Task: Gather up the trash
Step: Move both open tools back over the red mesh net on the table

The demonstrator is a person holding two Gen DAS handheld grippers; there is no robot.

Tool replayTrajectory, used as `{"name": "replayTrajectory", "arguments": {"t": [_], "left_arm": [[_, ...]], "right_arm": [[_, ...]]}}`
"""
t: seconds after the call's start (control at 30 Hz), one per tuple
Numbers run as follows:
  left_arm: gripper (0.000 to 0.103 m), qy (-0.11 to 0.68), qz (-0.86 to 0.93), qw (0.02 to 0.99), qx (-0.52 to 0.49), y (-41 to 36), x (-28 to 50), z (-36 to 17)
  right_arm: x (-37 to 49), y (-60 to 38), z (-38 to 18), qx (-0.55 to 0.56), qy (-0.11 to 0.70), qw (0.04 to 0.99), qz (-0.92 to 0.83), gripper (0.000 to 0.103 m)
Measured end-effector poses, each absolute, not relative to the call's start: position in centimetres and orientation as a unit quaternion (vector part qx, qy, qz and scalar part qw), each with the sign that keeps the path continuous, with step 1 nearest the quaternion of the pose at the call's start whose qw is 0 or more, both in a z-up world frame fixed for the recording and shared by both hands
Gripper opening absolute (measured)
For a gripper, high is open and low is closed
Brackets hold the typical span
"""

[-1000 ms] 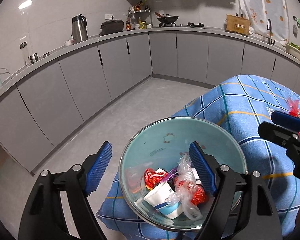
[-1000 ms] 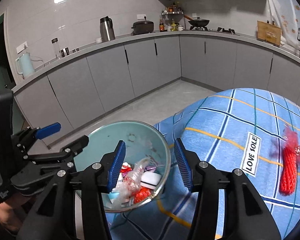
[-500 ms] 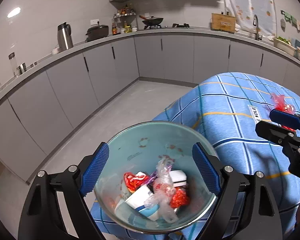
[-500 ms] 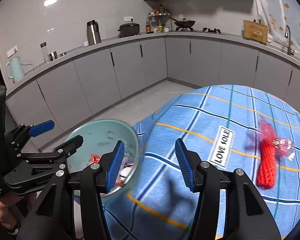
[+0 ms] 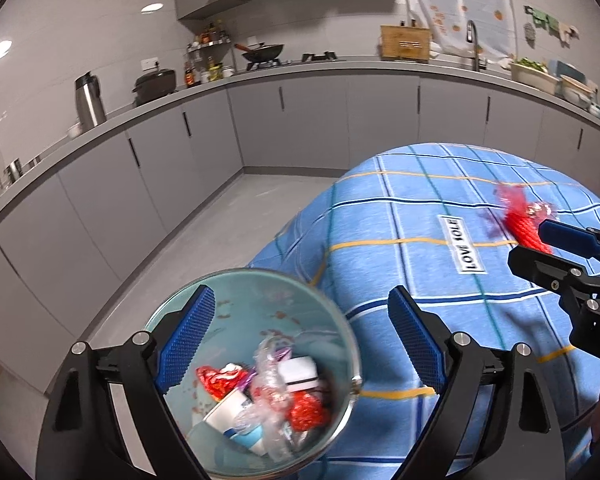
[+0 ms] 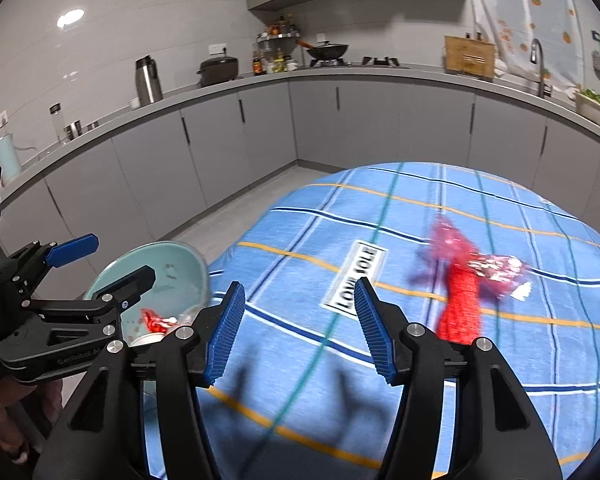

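On my left, the pale green bowl (image 5: 256,312) of wrappers, a paper cup (image 5: 236,420) and crumpled plastic sits at the edge of the blue checked tablecloth (image 5: 400,208). My left gripper (image 5: 296,344) stands spread wide, its left pad over the bowl, holding nothing. My right gripper (image 6: 300,330) is also spread and empty above the cloth, the "LOVE SOLE" label (image 6: 352,278) just ahead. The red mesh trash (image 6: 462,292) lies ahead and to its right, apart from both pads.

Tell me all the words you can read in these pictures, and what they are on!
"LOVE SOLE": white label sewn on the blue checked tablecloth.
"GelRobot..." or similar: faint print on the left gripper's black body, too blurred to be sure.
Bowl trash wrappers: no readable print.
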State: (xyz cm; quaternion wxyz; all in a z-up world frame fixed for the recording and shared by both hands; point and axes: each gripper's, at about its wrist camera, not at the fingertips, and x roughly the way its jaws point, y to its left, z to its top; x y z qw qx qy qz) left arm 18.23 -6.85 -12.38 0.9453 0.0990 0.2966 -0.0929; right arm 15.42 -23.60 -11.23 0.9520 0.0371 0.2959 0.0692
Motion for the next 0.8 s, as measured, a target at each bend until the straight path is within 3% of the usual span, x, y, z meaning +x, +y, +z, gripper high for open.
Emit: {"name": "replayTrajectory", "arguments": {"t": [0.8], "left_arm": [[0.088,0.287,-0.171,0.93,0.156,-17.7,17.6,-12.4]], "right_arm": [[11.6,-34.5,-12.4,0.076,0.29,0.954,-0.032,0.062]]}}
